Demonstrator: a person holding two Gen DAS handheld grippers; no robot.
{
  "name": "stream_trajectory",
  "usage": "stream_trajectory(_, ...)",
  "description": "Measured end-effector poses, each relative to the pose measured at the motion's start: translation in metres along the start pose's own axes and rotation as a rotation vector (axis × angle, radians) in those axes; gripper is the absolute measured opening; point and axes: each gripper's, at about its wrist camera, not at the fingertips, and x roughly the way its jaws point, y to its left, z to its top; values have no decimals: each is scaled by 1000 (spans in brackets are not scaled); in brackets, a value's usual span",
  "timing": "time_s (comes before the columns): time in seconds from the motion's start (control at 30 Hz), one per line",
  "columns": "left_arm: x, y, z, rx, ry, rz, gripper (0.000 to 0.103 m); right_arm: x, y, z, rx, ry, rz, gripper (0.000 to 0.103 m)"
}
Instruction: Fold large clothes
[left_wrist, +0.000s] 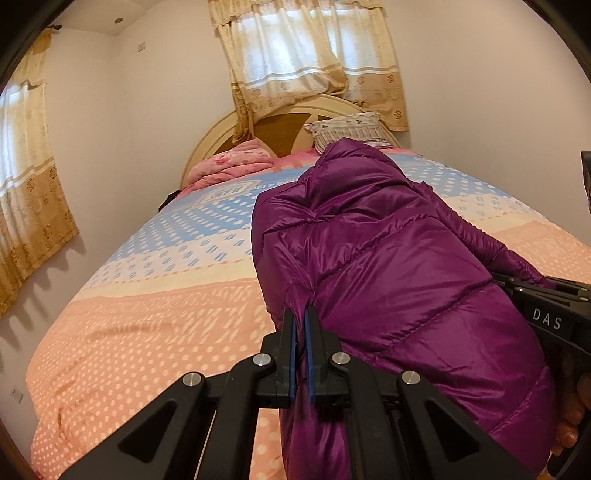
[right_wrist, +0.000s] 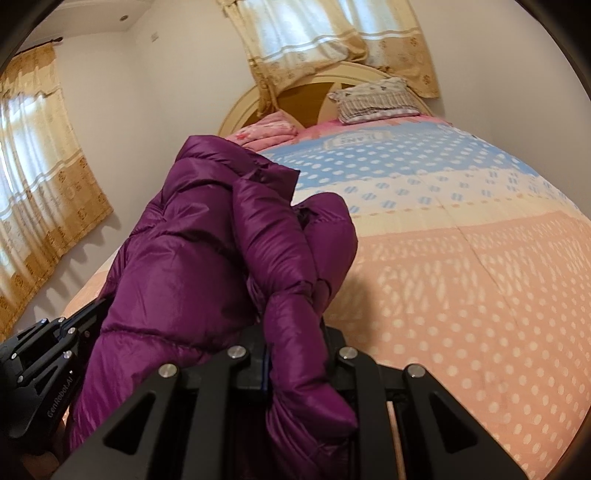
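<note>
A shiny purple puffer jacket (left_wrist: 388, 258) lies lengthwise on the bed, its near end lifted between both grippers. My left gripper (left_wrist: 300, 314) is shut on the jacket's near left edge, with a thin fold of fabric between the blue pads. My right gripper (right_wrist: 295, 317) is shut on the jacket (right_wrist: 207, 240) at its near right edge; puffy fabric bulges over the fingers and hides the tips. The right gripper also shows at the right edge of the left wrist view (left_wrist: 546, 314). The left gripper shows at the lower left of the right wrist view (right_wrist: 48, 354).
The bed (left_wrist: 147, 314) has a dotted peach, cream and blue cover (right_wrist: 461, 277). A pink folded blanket (left_wrist: 232, 164) and a patterned pillow (left_wrist: 351, 131) lie by the round headboard. Curtained windows stand behind the bed and on the left wall.
</note>
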Motion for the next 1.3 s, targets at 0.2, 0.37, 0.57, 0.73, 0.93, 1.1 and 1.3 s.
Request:
stream_trajectory(0.2,-3,24,-12,-19,15,32,3,10,18,-1,-39,15,28,20)
stream_trajectory(0.37,1,36,-21,-37,35,60,3,22,30,-3,-62,37,49,20)
stream_trajectory(0.57,7,48,-26,-63,53,81,1,34,42,-9,-88,65,64,19)
stream_trajectory(0.73,18,51,-38,-67,93,93,0,42,51,-17,-108,80,65,19)
stream_trajectory(0.93,24,52,-47,-78,103,96,0,46,52,-23,-102,93,54,19)
stream_trajectory(1.1,31,56,-47,-94,128,89,0,50,44,-25,-78,114,46,19)
stream_trajectory(1.3,44,54,-53,-92,177,102,1,55,38,-28,-46,146,45,23)
